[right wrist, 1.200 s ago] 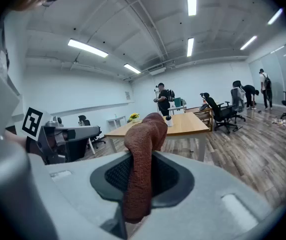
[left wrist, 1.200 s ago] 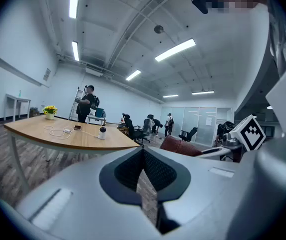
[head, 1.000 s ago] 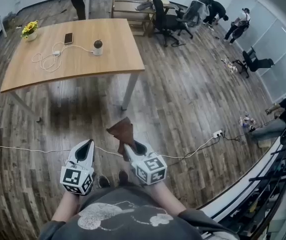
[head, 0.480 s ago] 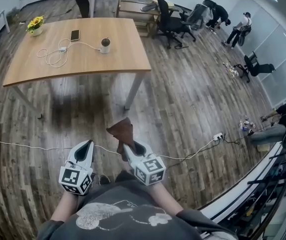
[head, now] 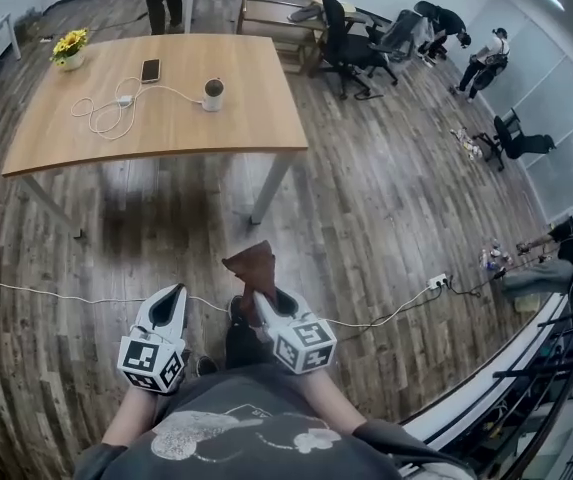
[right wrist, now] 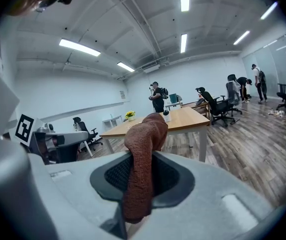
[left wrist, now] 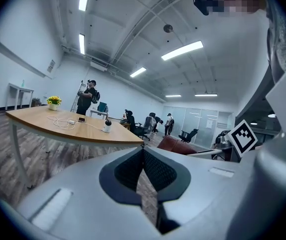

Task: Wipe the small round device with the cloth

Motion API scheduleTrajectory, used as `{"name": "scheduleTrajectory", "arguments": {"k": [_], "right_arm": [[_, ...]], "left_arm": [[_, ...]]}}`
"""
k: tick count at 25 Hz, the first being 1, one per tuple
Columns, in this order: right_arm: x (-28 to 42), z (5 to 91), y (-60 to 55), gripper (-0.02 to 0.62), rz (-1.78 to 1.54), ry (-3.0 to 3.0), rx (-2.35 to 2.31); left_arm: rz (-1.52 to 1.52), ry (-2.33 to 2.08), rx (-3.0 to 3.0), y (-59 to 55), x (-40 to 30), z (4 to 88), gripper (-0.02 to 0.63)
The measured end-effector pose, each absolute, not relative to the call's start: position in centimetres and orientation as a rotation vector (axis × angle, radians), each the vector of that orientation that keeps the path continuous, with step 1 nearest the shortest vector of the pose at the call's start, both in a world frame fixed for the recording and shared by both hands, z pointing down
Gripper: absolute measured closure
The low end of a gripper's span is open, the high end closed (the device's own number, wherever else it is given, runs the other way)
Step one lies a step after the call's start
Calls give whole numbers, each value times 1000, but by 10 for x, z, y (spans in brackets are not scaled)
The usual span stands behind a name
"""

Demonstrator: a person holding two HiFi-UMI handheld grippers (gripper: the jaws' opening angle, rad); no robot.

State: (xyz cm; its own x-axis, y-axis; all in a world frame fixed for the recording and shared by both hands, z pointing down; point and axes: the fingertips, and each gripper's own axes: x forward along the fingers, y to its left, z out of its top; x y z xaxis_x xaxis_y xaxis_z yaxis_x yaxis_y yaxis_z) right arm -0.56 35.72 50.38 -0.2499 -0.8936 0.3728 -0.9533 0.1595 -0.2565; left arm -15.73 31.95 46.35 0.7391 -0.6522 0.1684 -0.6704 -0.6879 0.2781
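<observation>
The small round device (head: 213, 94), white with a dark top, stands on the wooden table (head: 246, 128) far ahead; it also shows as a small device (left wrist: 106, 126) in the left gripper view. My right gripper (head: 263, 301) is shut on a brown cloth (head: 254, 268), which sticks up out of its jaws; in the right gripper view the cloth (right wrist: 143, 159) hangs between the pads. My left gripper (head: 172, 301) is held beside it, jaws together with nothing in them. Both grippers are low in front of my body, well short of the table.
A white cable (head: 96, 116), a phone (head: 150, 70) and a pot of yellow flowers (head: 70, 48) lie on the table. A cable (head: 56, 298) crosses the wooden floor to a power strip (head: 438, 283). Office chairs (head: 346, 38) and people stand at the back.
The view has shifted slightly toward the table. The right gripper with the cloth has edged a little forward. The left gripper keeps its place.
</observation>
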Motion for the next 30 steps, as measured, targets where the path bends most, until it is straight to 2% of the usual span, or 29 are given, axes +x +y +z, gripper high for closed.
{"name": "scheduleTrajectory", "arguments": {"k": [7, 15, 30], "right_arm": [[16, 509, 274, 518, 692, -2341, 1773], [61, 504, 195, 518, 722, -2391, 1758], [112, 512, 130, 518, 770, -2434, 1658]], "left_arm": [[104, -1139, 2555, 252, -148, 470, 588], [88, -1158, 2581, 175, -96, 457, 588], [134, -1261, 2548, 107, -53, 464, 588]]}}
